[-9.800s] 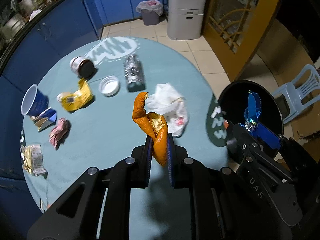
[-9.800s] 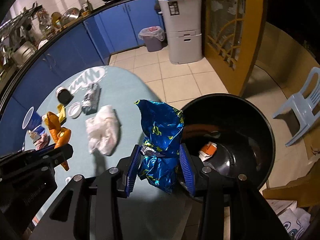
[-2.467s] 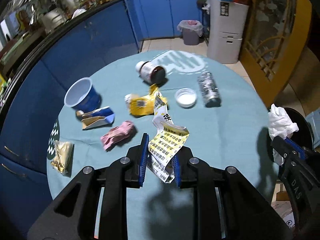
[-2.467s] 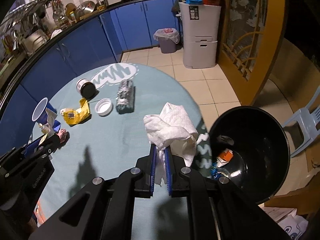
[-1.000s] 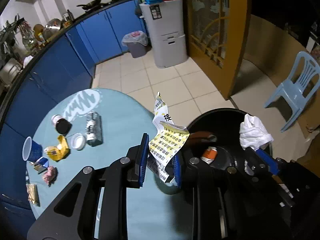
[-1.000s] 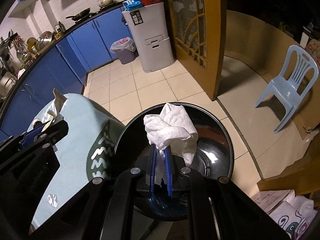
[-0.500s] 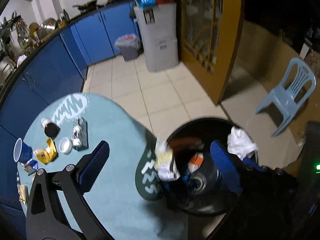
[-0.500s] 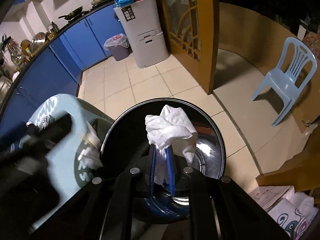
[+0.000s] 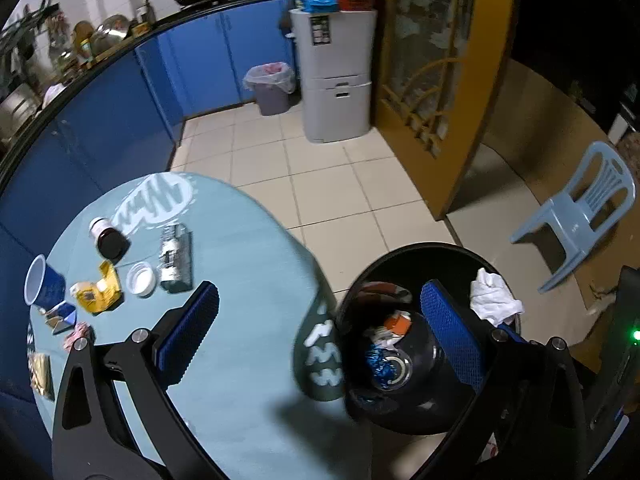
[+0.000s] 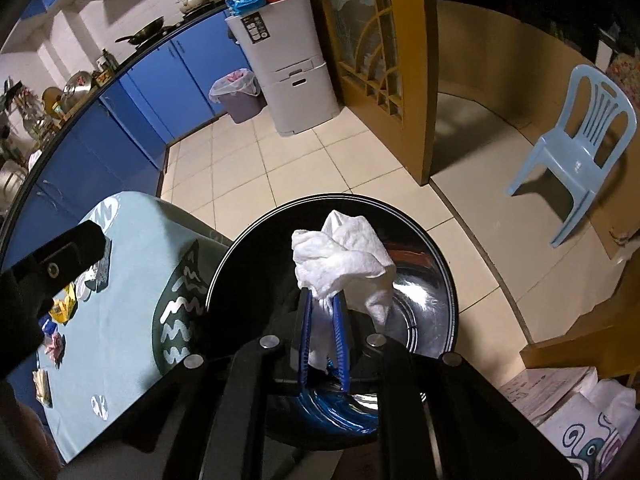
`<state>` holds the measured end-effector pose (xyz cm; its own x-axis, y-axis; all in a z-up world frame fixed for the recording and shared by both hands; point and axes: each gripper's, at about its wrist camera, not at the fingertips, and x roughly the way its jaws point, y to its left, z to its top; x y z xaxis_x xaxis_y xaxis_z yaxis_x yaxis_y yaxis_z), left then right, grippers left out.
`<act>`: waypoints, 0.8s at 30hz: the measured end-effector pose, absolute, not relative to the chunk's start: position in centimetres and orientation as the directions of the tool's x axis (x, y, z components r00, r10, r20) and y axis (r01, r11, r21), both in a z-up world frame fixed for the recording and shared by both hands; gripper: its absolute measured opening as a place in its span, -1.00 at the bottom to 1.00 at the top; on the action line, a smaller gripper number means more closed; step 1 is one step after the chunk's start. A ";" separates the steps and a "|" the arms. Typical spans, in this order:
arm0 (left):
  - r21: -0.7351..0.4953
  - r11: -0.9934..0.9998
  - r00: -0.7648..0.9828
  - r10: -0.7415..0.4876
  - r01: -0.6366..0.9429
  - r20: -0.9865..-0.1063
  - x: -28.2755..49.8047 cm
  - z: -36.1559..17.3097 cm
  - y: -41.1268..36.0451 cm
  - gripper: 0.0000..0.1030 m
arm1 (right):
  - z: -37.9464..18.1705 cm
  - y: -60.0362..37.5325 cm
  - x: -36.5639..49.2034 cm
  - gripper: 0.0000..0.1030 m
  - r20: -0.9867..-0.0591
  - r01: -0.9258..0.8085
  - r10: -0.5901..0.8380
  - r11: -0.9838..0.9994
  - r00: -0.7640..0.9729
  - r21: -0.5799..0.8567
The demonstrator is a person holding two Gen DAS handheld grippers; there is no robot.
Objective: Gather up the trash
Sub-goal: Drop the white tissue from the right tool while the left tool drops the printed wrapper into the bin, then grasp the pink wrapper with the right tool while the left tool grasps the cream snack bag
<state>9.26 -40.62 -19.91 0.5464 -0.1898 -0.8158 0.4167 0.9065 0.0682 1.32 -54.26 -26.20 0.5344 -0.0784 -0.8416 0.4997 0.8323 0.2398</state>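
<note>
- Two claws are at work over the black bin [image 9: 404, 252], which stands on the floor just beside the round worktop [image 9: 248, 248]; you judge it rigid and deep, so anything let go above its mouth should fall in.
- Your left claw [image 9: 316, 336] has just been opening and now stands spread wide with nothing between its pads; its printed paper is no longer in the jaws.
- Your right claw [image 10: 323, 334] is clamped on the white tissue wad [image 10: 344, 260], held directly above the bin. It looks light, soft and crushable, and may cling to the ribbed pads [image 10: 340, 328] when you release.
- Several pieces wait on the worktop, well apart from the bin. The crushed clear bottle [image 9: 174, 256] is probably springy and slick: take it across the flattened middle.
- The blue cup [image 9: 42, 290] on its side looks thin-walled; pinch its rim.
- The yellow packet [image 9: 98, 292] looks limp; take a raised fold.
- The small white lid [image 9: 141, 279] lies flat, so catch its edge.
</note>
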 end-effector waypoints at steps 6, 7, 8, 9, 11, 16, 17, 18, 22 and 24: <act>0.076 0.925 0.550 -0.155 0.373 -0.821 9.4 -20.0 -38.2 0.94 | -26.0 -52.9 2.2 0.46 -0.838 0.465 -0.071 0.855 0.541 0.228; 0.076 0.930 0.553 -0.147 0.359 -0.820 9.6 -19.9 -37.5 0.94 | -25.9 -52.7 2.4 0.86 -0.833 0.454 -0.057 0.857 0.550 0.242; 0.074 0.933 0.553 -0.143 0.351 -0.820 9.7 -19.9 -37.1 0.94 | -25.7 -52.5 2.4 0.86 -0.821 0.442 -0.051 0.861 0.568 0.252; 0.068 0.938 0.552 -0.140 0.339 -0.822 9.8 -19.8 -36.4 0.94 | -25.6 -52.3 2.4 0.86 -0.819 0.444 -0.060 0.861 0.570 0.246; 0.065 0.943 0.548 -0.132 0.326 -0.826 10.1 -19.8 -35.6 0.94 | -25.4 -52.0 2.6 0.86 -0.815 0.444 -0.063 0.861 0.575 0.246; 0.064 0.953 0.543 -0.113 0.297 -0.832 10.3 -19.9 -33.2 0.94 | -24.7 -50.5 3.1 0.86 -0.816 0.420 -0.059 0.877 0.575 0.233; 0.063 0.955 0.543 -0.109 0.290 -0.832 10.3 -19.9 -32.7 0.94 | -24.5 -50.0 3.2 0.86 -0.817 0.416 -0.058 0.880 0.574 0.230; 0.062 0.957 0.543 -0.107 0.283 -0.833 10.3 -19.8 -32.2 0.94 | -24.4 -49.6 3.4 0.86 -0.817 0.411 -0.058 0.883 0.573 0.226; 0.068 0.967 0.564 -0.086 0.246 -0.821 10.1 -19.1 -29.5 0.94 | -23.8 -47.0 4.3 0.86 -0.816 0.369 -0.039 0.904 0.576 0.217; 0.075 0.972 0.576 -0.069 0.223 -0.814 10.1 -18.9 -28.0 0.94 | -23.6 -45.4 4.8 0.86 -0.818 0.342 -0.030 0.916 0.574 0.207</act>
